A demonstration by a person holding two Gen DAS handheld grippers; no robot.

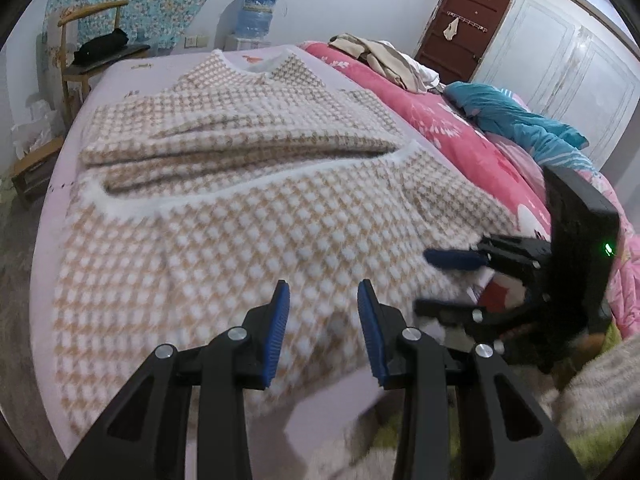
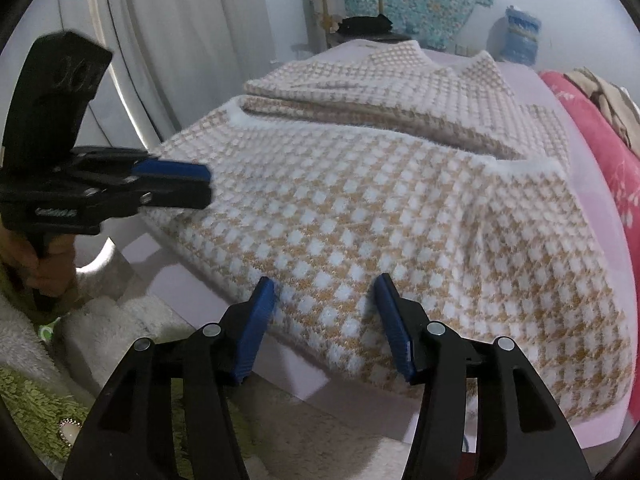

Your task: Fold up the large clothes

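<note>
Ahead, sweater [image 1: 248, 216], just beyond left gripper [image 1: 323, 300]

Both wrist views close above bed [image 1: 100, 92] edge, angled down; share checked sweater [image 1: 240, 240].

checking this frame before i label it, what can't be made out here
- Near hem of the checked sweater, left wrist view: motion blur and the left claw cover it, so its lie is unclear.
- Left claw in the right wrist view: seen side-on, its gap is hidden.
- Right claw in the left wrist view: blurred, lower finger hard to read.
- Bed far right side, right wrist view: cut off by the lens edge.
</note>
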